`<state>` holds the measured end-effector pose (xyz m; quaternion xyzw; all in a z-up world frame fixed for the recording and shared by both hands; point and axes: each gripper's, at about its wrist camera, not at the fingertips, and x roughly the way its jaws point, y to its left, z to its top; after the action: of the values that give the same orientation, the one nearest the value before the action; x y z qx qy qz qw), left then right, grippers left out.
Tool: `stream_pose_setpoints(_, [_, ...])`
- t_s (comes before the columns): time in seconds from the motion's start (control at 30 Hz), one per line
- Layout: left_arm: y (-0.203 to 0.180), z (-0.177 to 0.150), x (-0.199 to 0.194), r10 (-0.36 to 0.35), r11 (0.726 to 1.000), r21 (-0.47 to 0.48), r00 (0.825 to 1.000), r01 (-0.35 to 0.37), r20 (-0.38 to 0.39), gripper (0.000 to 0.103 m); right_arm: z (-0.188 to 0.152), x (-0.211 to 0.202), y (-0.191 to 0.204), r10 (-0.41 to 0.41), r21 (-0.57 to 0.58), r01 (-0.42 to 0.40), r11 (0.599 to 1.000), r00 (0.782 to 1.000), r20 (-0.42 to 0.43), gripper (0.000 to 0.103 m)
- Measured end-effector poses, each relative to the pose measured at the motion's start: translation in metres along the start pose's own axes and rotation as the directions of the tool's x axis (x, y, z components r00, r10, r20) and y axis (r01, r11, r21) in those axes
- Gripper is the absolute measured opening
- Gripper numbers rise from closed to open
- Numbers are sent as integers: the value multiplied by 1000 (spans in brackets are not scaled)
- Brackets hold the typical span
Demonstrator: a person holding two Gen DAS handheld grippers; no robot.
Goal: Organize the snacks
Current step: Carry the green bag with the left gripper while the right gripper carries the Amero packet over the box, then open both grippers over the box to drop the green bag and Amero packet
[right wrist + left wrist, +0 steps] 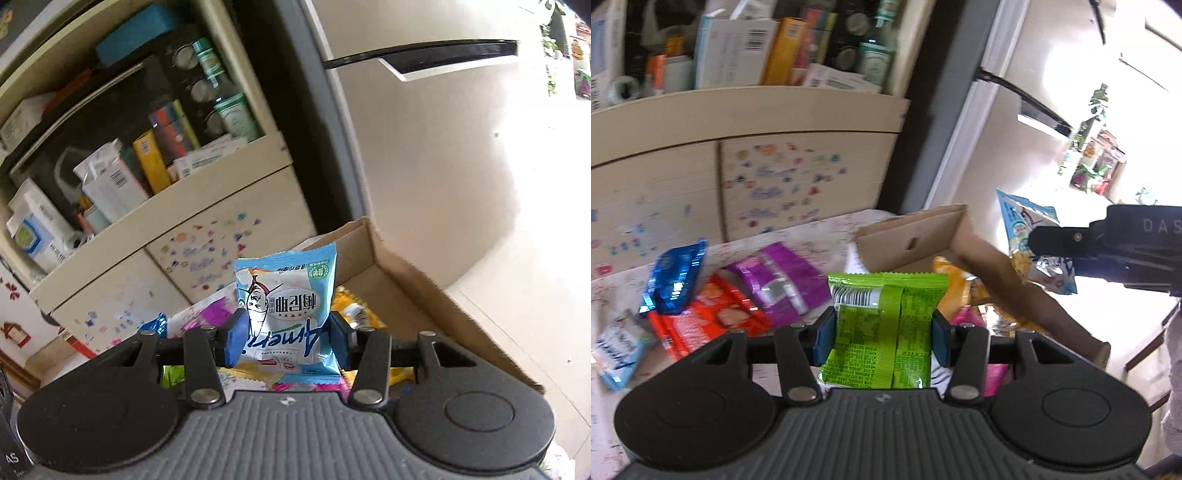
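Green foil fills the left gripper: a lime snack packet stands upright between its blue pads, pinched on both side edges, its barcode side facing the camera. The right gripper likewise pinches a pale blue snack packet by its sides, printed face upside down to the lens; in the left view that packet shows at the far right, over the far rim of the cardboard box.

Both packets are lifted clear of the surface. Below and to the left lie a purple packet, a red packet, a shiny blue packet and a light blue packet on a scribbled white table. The open box holds yellow and pink wrappers. Behind stands a cream cabinet dotted with stickers, its shelf crowded with boxes and bottles, beside a pale fridge.
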<state>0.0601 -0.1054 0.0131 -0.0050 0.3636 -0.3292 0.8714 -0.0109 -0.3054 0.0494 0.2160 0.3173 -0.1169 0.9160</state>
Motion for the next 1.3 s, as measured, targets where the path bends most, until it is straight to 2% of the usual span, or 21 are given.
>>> stream_pose_setpoints(0.1, [-12, 1, 7, -23, 1000, 18, 1000, 23, 0, 50, 2, -2, -9, -17, 25, 17, 1000, 1000, 2, 53])
stream_pose_setpoints(0.3, [-30, 0, 24, -93, 996, -19, 995, 93, -22, 50, 7, -7, -25, -68, 83, 67, 994, 998, 17, 53])
stream_pose_setpoints(0.53, [-65, -13, 40, -195, 981, -6, 979, 195, -54, 52, 8, -3, -43, -123, 148, 122, 982, 992, -2, 54])
stream_pose_setpoints(0.6, [-72, -17, 41, -202, 979, 5, 978, 202, -52, 63, 8, -3, -46, -132, 160, 130, 979, 991, -2, 56])
stream_pose_setpoints(0.67, [-74, -18, 40, -208, 978, 5, 977, 208, -44, 78, 9, -3, -47, -131, 171, 129, 977, 991, -2, 64])
stream_pose_setpoints(0.73, [-73, -17, 36, -196, 981, 4, 980, 196, -31, 81, 9, -4, -47, -124, 176, 122, 977, 992, 1, 71])
stream_pose_setpoints(0.87, [-71, -14, 26, -165, 986, 8, 986, 165, -17, 91, 9, -5, -44, -99, 164, 98, 982, 995, 1, 74])
stream_pose_setpoints(1.07, [-62, -14, 12, -99, 995, 27, 994, 100, -36, 93, 8, -2, -34, -57, 133, 57, 989, 998, -7, 76])
stream_pose_setpoints(1.3, [-31, -16, 3, 4, 1000, 10, 998, -3, -62, 93, 6, 4, -16, -1, 77, 3, 997, 1000, -27, 81])
